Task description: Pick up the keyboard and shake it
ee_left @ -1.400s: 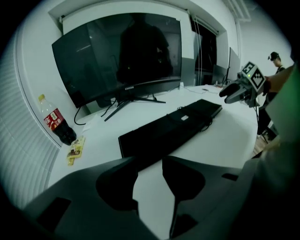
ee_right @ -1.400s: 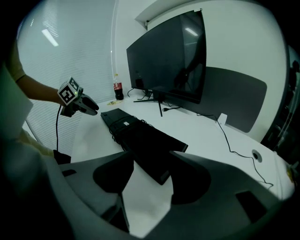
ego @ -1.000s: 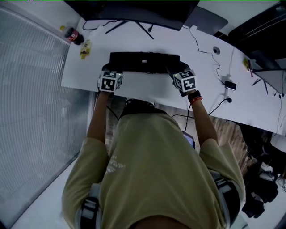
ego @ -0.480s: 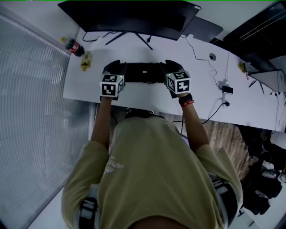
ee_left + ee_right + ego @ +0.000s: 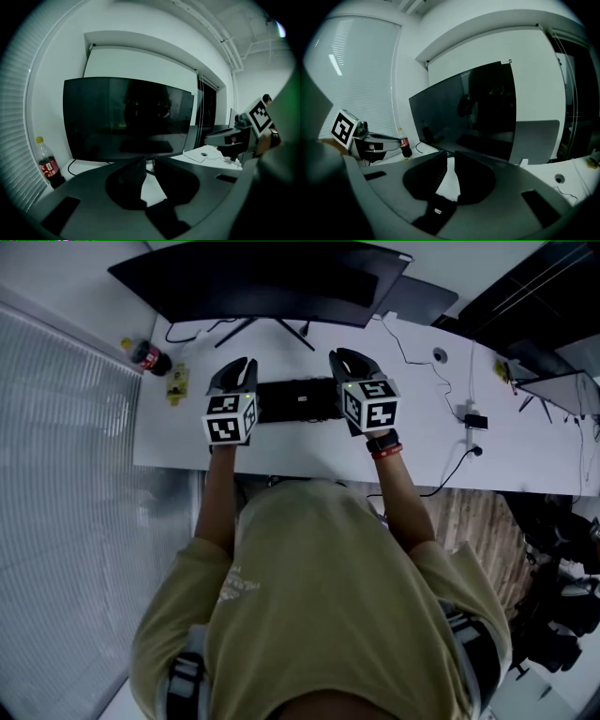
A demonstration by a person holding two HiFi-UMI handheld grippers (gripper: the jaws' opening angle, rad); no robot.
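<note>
The black keyboard (image 5: 295,399) lies on the white desk (image 5: 281,451) in front of the monitor, and the gripper bodies hide both of its ends. My left gripper (image 5: 239,367) hovers over its left end and my right gripper (image 5: 345,357) over its right end, both pointing at the monitor. In the left gripper view the jaws (image 5: 150,161) are closing to a narrow gap, with only desk showing between them. The right gripper (image 5: 449,154) is also closing with nothing between its pads. Neither gripper view shows the keyboard.
A wide dark monitor (image 5: 262,282) stands at the back of the desk. A cola bottle (image 5: 145,355) and a yellow item (image 5: 176,385) sit at the back left. Cables and a small charger (image 5: 472,416) lie to the right. Slatted blinds (image 5: 66,521) run along the left.
Both grippers have left the keyboard's ends, risen and come inward over it, now pointing at the monitor. The keyboard stays on the desk.
</note>
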